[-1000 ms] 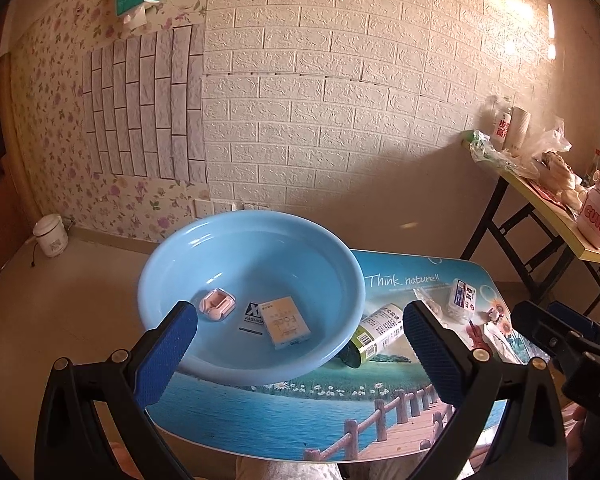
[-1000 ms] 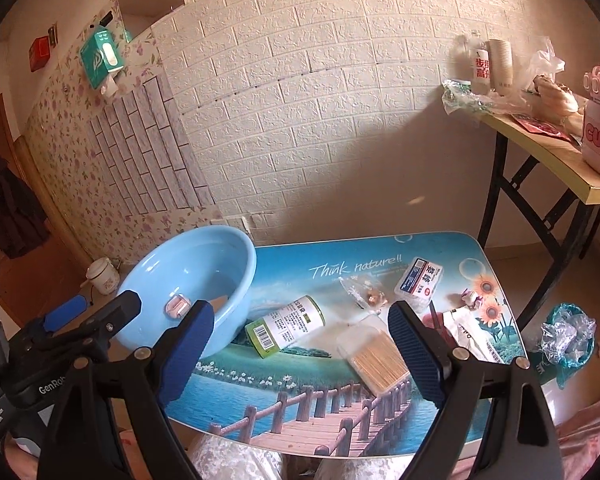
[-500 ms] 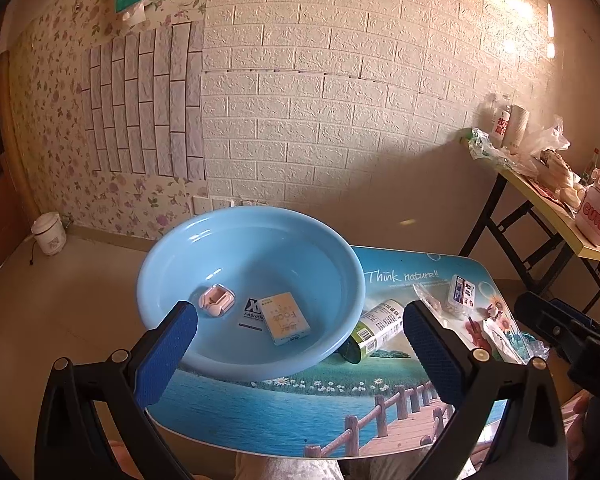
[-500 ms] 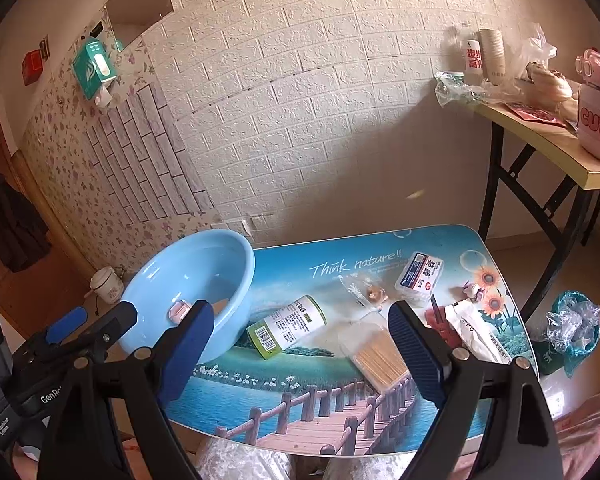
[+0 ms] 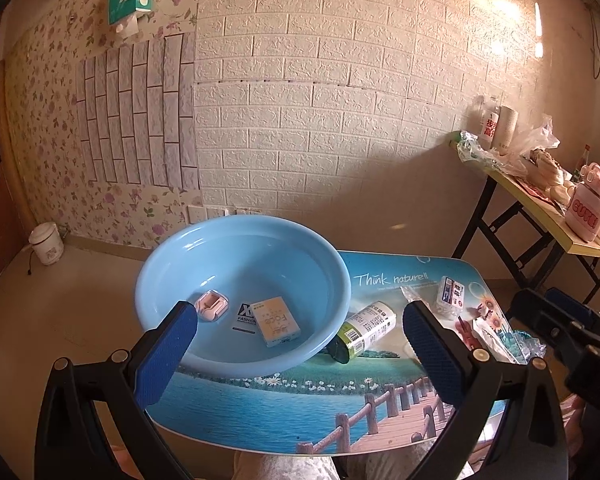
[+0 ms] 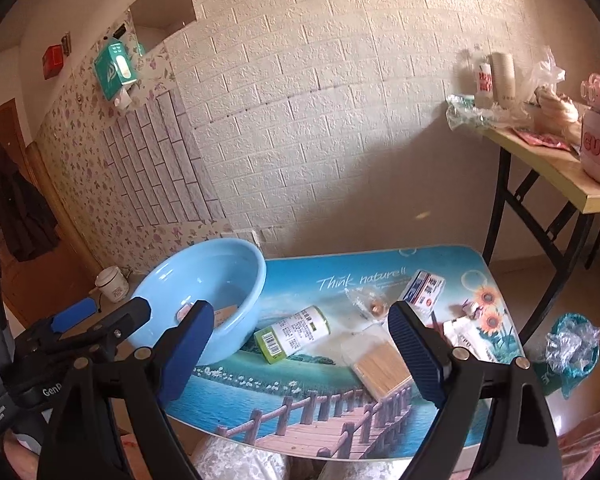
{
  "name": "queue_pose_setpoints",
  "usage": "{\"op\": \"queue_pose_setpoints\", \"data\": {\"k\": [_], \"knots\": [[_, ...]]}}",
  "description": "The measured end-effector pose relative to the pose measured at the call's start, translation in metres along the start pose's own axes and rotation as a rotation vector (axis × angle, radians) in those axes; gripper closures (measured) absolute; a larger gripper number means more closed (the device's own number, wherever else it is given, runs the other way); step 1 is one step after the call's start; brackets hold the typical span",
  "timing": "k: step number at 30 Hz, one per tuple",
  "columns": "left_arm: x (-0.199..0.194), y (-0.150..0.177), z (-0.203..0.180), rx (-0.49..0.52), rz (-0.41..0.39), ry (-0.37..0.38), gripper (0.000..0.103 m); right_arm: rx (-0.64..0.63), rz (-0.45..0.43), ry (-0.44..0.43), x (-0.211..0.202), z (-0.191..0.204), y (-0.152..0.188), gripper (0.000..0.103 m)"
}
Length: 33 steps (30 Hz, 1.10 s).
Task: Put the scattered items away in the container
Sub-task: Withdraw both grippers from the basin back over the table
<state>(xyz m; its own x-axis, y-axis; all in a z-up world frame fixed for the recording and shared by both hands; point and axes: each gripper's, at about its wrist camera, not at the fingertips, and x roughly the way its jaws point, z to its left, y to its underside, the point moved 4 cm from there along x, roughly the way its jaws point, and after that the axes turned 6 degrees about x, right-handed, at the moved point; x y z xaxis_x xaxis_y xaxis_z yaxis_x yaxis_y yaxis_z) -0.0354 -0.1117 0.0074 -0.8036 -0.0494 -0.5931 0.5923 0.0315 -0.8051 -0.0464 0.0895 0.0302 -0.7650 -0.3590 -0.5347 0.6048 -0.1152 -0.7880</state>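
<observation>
A light blue basin stands on the left of the small printed table; it also shows in the right wrist view. In it lie a pink case, a dark card and a yellow box. A green-capped bottle lies beside the basin's right rim. A clear box of wooden sticks, a small bag and a white-blue packet lie further right. My left gripper is open above the table's near edge. My right gripper is open above the bottle and stick box.
A folding table with cups, bags and a pink jar stands at the right by the brick wall. A plastic bag lies on the floor by the small table. A small rice cooker sits on the floor at the left.
Both grippers have drawn back and risen slightly, and the right one has tilted, so the table looks a bit farther. No item has moved. Both stay open.
</observation>
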Motion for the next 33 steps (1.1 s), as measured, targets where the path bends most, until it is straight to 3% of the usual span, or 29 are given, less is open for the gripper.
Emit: {"op": "queue_pose_setpoints", "data": {"k": [8,14,24,33], "knots": [[0.008,0.002,-0.003,0.009,0.017,-0.002,0.0,0.047,-0.018,0.076,-0.001,-0.039,-0.003,0.013],[0.01,0.007,-0.015,0.065,0.002,0.043,0.0,0.06,-0.039,0.113,-0.005,-0.063,-0.005,0.013],[0.014,0.022,-0.032,0.174,-0.045,0.127,0.0,-0.017,-0.057,0.092,-0.011,-0.07,0.003,0.013],[0.016,0.031,-0.054,0.252,-0.057,0.215,0.0,-0.005,-0.032,0.1,-0.003,-0.077,0.006,0.013]]}}
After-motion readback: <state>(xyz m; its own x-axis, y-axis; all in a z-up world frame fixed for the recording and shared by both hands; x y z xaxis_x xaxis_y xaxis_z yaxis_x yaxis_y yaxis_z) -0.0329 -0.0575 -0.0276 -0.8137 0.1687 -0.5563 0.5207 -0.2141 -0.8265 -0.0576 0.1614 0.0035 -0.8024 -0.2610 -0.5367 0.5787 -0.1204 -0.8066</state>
